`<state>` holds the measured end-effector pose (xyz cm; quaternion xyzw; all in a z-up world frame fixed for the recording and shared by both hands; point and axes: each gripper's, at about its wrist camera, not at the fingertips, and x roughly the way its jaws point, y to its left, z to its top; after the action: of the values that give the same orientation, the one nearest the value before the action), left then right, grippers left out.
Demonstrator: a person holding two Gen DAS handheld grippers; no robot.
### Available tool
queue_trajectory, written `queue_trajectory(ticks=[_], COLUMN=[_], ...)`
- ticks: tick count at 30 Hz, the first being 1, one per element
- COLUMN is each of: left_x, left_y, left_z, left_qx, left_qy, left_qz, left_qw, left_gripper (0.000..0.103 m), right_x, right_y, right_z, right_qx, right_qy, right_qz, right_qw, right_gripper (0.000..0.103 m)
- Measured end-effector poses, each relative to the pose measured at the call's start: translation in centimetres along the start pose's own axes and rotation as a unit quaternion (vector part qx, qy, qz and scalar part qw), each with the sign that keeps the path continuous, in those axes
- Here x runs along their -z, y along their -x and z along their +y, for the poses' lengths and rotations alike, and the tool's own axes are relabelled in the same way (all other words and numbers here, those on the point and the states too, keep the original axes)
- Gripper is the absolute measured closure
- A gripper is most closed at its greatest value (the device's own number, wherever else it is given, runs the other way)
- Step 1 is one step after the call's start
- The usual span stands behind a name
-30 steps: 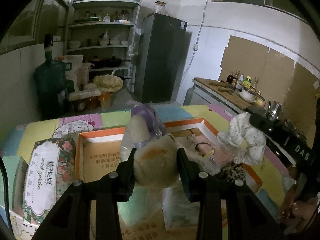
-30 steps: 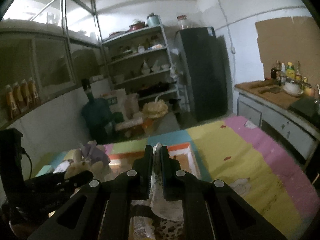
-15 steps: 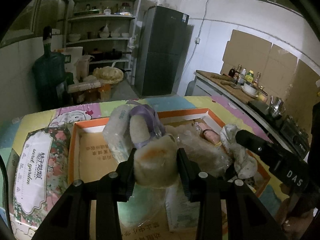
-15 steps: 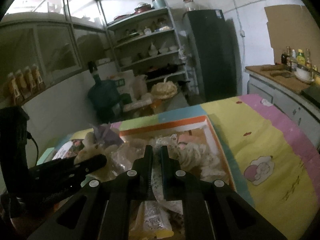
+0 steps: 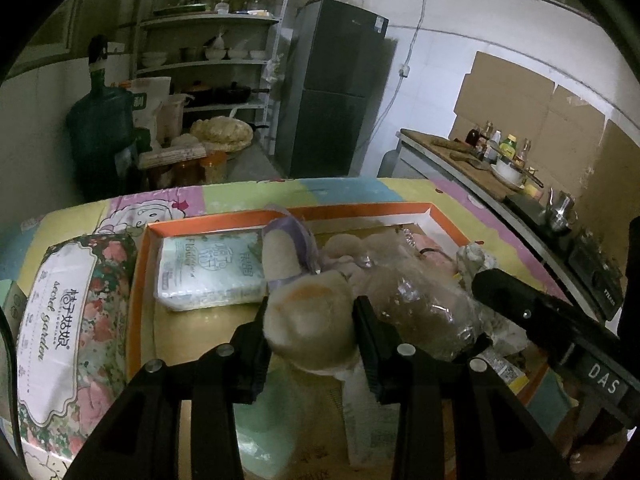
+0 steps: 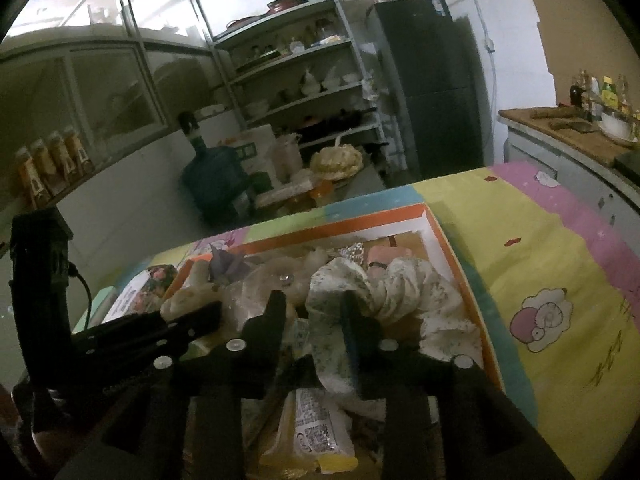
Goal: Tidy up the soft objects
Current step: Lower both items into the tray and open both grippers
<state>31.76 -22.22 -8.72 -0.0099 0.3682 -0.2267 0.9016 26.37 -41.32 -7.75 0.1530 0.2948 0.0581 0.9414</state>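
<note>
The left claw pinches a plush toy over the orange box, beside the "secret garden" tissue pack; the right claw is spread.

Table under a pastel cartoon cover — orange-rimmed open box, floral tissue pack just beside it.

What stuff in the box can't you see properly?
- Plush toy, left wrist view: its lower half is hidden behind the left gripper fingers.
- Floral cloth, right wrist view: near part covered by the right gripper.
- Snack packet: print too small.
</note>
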Motion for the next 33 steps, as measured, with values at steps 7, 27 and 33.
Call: queue_trajectory(ticks=[7,27,33], left_x=[0.0,0.3,0.9], left_y=[0.5,7.5,10.1], left_z=[0.1,-0.3,0.3], left_qx=[0.007,-0.020,-0.038], left_qy=[0.002,-0.002,0.000], left_qz=[-0.006,-0.077,-0.096], left_qw=[1.0000,0.9968,0.9947], left_gripper=[0.051,0.036,0.036], right_x=[0.1,0.1,0.4], right_y=[0.6,5.1,6.5], right_z=[0.1,2.7,4.9], right_qx=[0.003,0.003,0.005], right_qy=[-0.003,0.004,0.021], right_qz=[-0.006,-0.043,-0.051], right_qw=[1.000,0.999,0.998], right_gripper=[0.054,0.049,0.049])
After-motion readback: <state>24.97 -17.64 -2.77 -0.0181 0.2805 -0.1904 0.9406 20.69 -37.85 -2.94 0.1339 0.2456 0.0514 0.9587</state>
